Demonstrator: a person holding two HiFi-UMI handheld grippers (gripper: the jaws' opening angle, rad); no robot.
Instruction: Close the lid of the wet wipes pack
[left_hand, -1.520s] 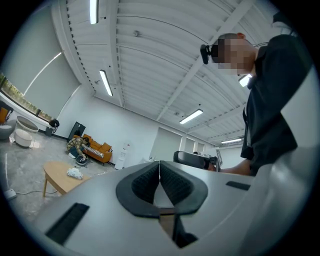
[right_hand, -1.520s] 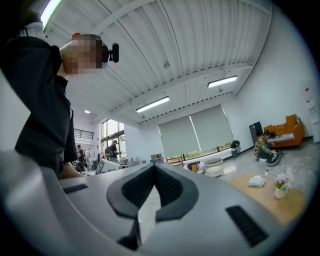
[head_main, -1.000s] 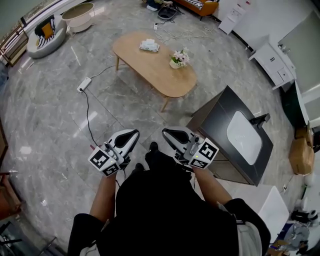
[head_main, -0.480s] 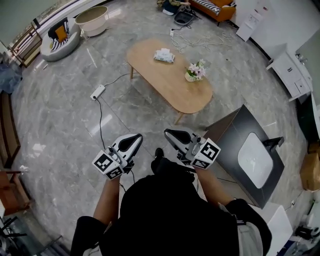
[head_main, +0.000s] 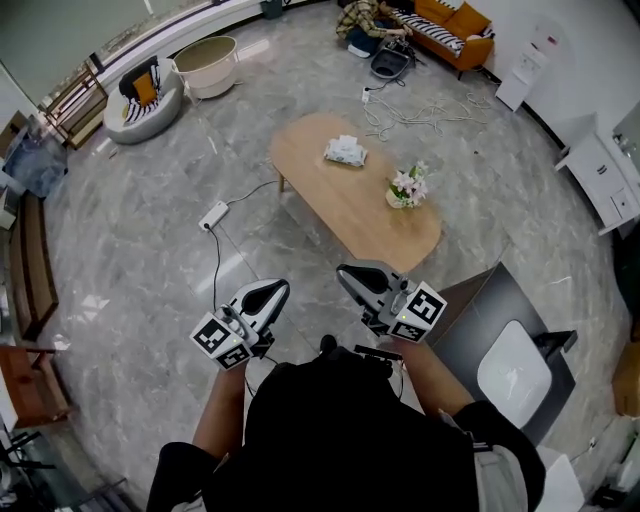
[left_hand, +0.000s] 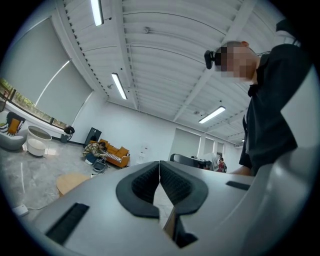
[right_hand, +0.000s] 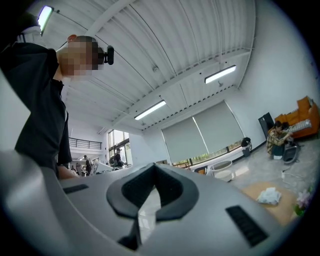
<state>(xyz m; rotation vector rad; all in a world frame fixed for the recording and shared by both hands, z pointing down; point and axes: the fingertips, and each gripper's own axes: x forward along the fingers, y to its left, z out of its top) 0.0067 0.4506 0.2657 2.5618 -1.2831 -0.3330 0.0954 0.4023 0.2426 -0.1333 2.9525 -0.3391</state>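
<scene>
Bright, even indoor light from long white ceiling strip lamps (left_hand: 119, 86). The glossy grey marble floor (head_main: 130, 220) carries pale glare patches. Fisheye distortion bends every edge; both gripper views have dark corners.

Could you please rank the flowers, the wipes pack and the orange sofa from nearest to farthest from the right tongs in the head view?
1. Flowers, on the near end of the table, ahead of the right tongs.
2. Wipes pack, at the table's far end.
3. Orange sofa, by the far wall.
</scene>
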